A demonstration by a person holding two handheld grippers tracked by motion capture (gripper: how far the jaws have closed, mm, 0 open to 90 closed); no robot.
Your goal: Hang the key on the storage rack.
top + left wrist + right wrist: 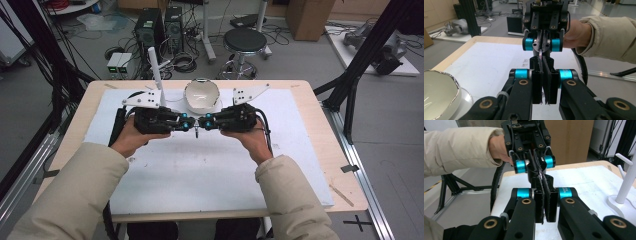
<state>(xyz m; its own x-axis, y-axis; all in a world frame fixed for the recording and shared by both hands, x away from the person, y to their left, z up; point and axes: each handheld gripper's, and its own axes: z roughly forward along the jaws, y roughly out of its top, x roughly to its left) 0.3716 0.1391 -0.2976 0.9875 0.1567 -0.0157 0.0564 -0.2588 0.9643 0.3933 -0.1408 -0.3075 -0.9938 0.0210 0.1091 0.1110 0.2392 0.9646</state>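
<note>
Near edge, high view: your sleeves come in from 6 o'clock. Your left hand (131,139) and right hand (252,140) are on the grips, over the white mat (200,175) on the worktop (310,100).

The left gripper (192,123) and right gripper (204,123) are nose to nose, tips just about touching at mat centre. Left points to 3 o'clock, right to 9.

Jaws: both pairs are closed down to a thin slit. Your left gripper view shows that gripper's pads pressed together. Your right gripper view shows the same for the other one.

A small thin piece (197,132) hangs at the meeting point. From above it's just a dark speck. The left gripper view shows more: a thin pale sliver (540,53) at the tip of the facing right gripper. Too small to identify, and I can't tell which pair is pinching it.

Just past the tips, at 12 o'clock, is a white bowl (202,102) with a thin metallic rim. The left gripper view catches its edge at 8 o'clock.

At 11 o'clock a white post stand (156,75) stands upright. Only the right gripper view shows its round base (621,205), sitting on the mat.

Beyond the worktop are a black stool (245,41) at 12 o'clock, PC towers (150,30) and cables on the floor.
</note>
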